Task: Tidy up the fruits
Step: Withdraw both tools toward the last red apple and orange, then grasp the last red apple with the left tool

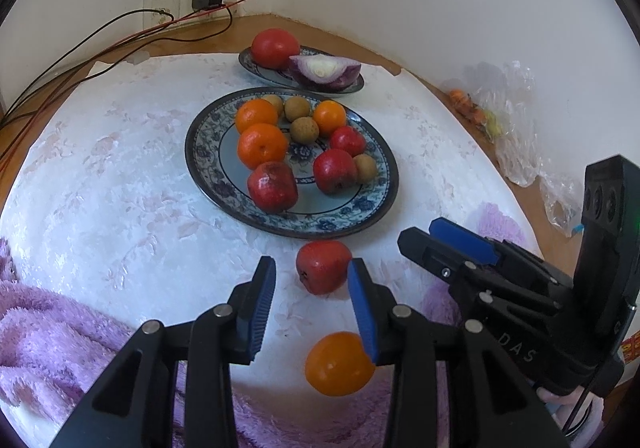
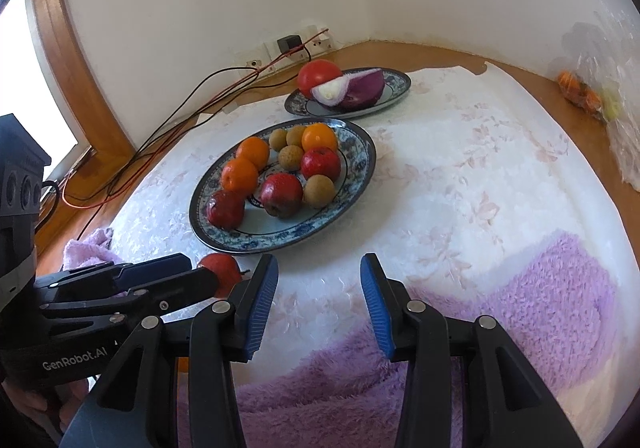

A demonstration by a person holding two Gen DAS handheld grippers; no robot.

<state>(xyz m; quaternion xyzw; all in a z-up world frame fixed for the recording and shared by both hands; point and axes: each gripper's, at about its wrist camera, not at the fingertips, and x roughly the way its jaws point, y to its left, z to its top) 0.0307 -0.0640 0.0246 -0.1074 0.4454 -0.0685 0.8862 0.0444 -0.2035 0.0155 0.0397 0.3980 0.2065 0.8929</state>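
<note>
Far left, a purple towel [image 1: 52, 332] bunches under the white flowered cloth [image 1: 120, 168] at the table's near edge; cables [image 1: 80, 48] trail off to the wall sockets.

Your left gripper [image 1: 312, 308] hovers low over the cloth, jaws apart, nothing pinched. A loose red apple [image 1: 322, 266] lies on the cloth just ahead of the gap, and a loose orange [image 1: 338, 364] sits nearer the camera, partly behind the right-side blue pad [image 1: 362, 312] (contact there can't be told).

Beyond them, the big blue-patterned plate [image 1: 360, 216] holds three oranges, three red apples and several small brown fruits. Behind it, a smaller plate [image 1: 248, 62] carries a tomato [image 1: 274, 46] and a cut red onion [image 1: 326, 70].

Your right gripper [image 2: 320, 304] hangs over bare cloth, jaws parted and empty.

Far right, a crumpled plastic bag [image 1: 508, 120] lies on the wooden tabletop.
</note>
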